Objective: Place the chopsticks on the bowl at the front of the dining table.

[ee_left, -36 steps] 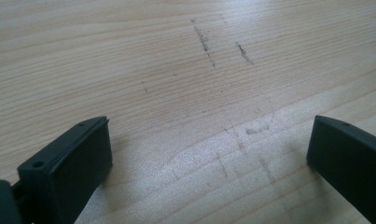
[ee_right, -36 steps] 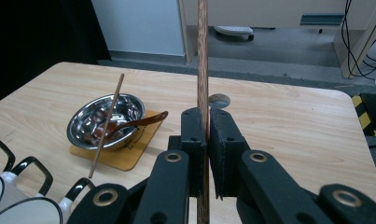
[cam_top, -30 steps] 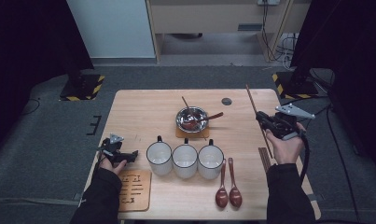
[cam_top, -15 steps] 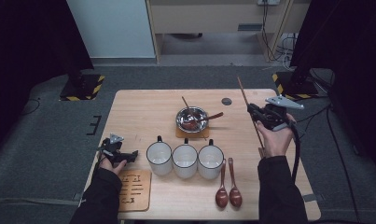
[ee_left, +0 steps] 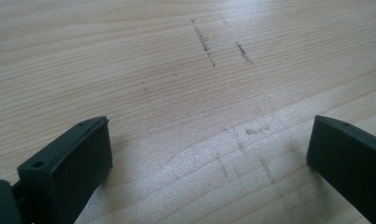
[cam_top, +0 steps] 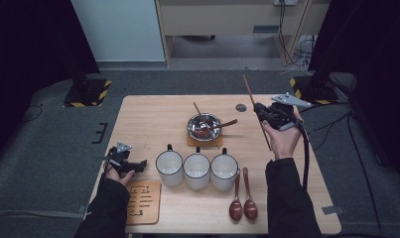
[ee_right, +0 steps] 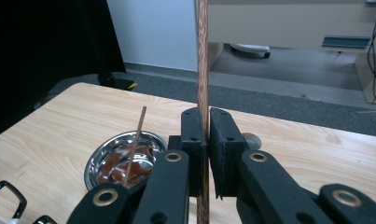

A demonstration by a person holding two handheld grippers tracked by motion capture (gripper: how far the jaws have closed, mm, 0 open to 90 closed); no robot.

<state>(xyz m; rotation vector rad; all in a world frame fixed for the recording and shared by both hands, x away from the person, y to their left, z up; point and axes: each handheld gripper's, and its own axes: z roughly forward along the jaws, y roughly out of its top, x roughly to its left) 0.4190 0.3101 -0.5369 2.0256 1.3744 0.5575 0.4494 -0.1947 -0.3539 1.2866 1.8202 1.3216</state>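
Note:
My right gripper (cam_top: pixel 261 110) (ee_right: pixel 205 122) is shut on a long brown wooden chopstick (cam_top: pixel 256 112) (ee_right: pixel 202 60), held above the table's right side, right of the metal bowl (cam_top: pixel 204 126) (ee_right: pixel 119 156). The bowl holds a brown spoon and another thin stick (ee_right: pixel 135 140). My left gripper (cam_top: pixel 136 165) (ee_left: pixel 209 154) rests open low over bare wood at the table's left edge, with nothing between its jaws. Three white mugs (cam_top: pixel 197 169) stand in a row at the front centre.
Two brown wooden spoons (cam_top: pixel 242 202) lie right of the mugs. A slotted wooden rack (cam_top: pixel 142 202) lies at the front left corner. A small dark disc (cam_top: pixel 241 107) sits on the far side of the table (cam_top: pixel 148 114). The bowl stands on a wooden coaster.
My right gripper has lifted the chopstick and carried it left and away from the person, toward the bowl. The left gripper has stayed put.

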